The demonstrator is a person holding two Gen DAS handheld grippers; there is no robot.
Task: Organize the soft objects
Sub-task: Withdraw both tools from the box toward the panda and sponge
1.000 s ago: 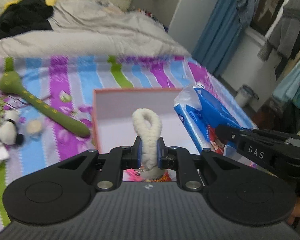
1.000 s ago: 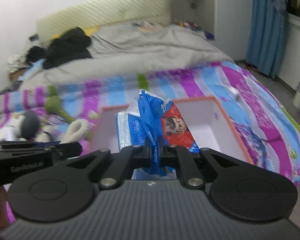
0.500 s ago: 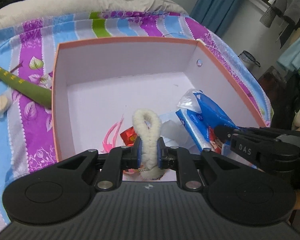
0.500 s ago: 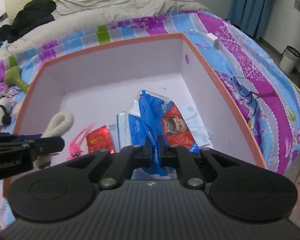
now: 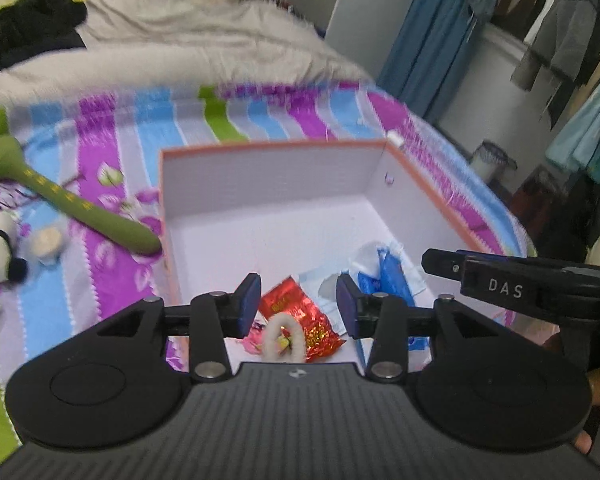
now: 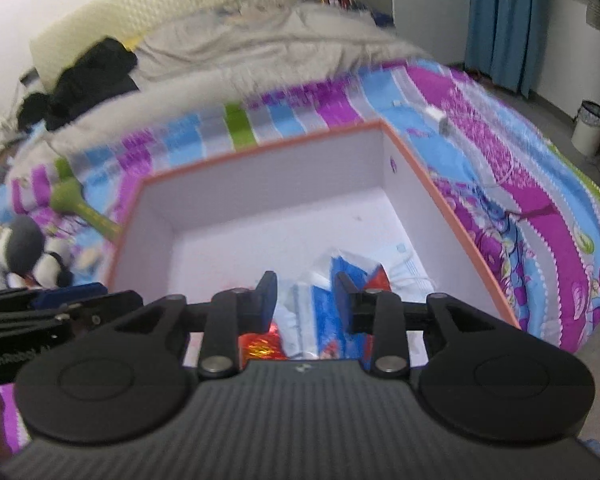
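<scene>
An orange-rimmed box (image 5: 268, 148) with a white inside sits on the striped bedspread; it also shows in the right wrist view (image 6: 260, 152). My left gripper (image 5: 296, 306) is open above its near edge. A white fluffy loop toy (image 5: 284, 336) lies in the box below it, beside a red foil packet (image 5: 304, 316). My right gripper (image 6: 304, 300) is open over the blue and white tissue pack (image 6: 320, 312), which lies in the box. The pack also shows in the left wrist view (image 5: 384, 272).
A green plush snake (image 5: 72, 208), a panda plush (image 5: 0, 248) and a small beige plush (image 5: 48, 242) lie on the bedspread left of the box. A grey duvet and black clothes lie at the head of the bed. A white bin (image 6: 592, 128) stands on the floor at right.
Both grippers have opened. The white loop toy and the tissue pack were let go and now lie in the box. Both grippers have lifted and tilted up.
</scene>
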